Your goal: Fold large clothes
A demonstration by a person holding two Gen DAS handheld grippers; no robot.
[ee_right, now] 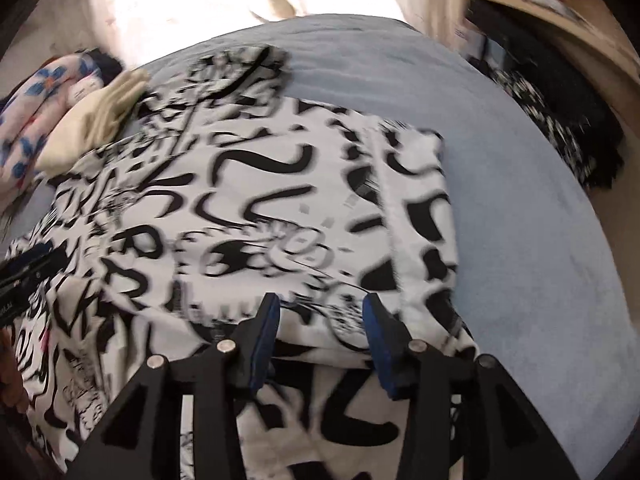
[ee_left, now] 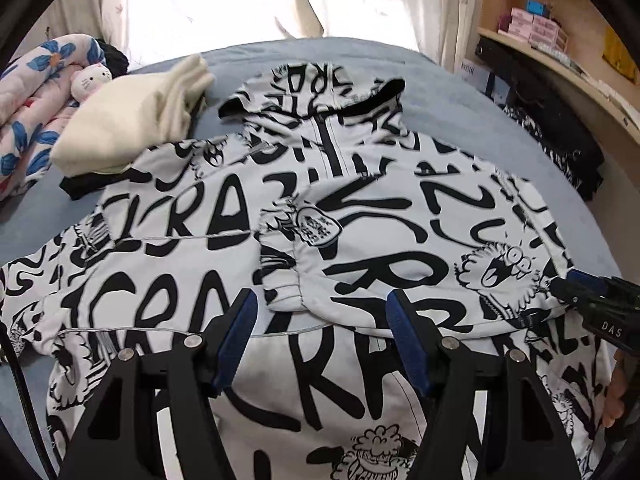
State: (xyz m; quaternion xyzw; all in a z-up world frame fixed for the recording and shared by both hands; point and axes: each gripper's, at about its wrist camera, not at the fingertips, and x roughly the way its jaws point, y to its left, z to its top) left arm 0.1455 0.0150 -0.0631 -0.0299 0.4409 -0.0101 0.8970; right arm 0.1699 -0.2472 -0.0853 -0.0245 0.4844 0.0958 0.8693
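The black-and-white printed hoodie lies flat on the blue bed, hood at 12 o'clock, so its sleeves can fold in. The left gripper and right gripper are both open, holding nothing, just above it.

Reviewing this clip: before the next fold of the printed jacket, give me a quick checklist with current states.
1. Left gripper free of cloth: ok, open.
2. Right gripper free of cloth: ok, open, nothing pinched.
3. Jacket flat on the bed: ok, sleeves folded across the front.
4. Cream garment clear of the jacket: not ok, it overlaps the jacket's shoulder.
5. Hood tucked in: not ok, it lies spread past the collar.
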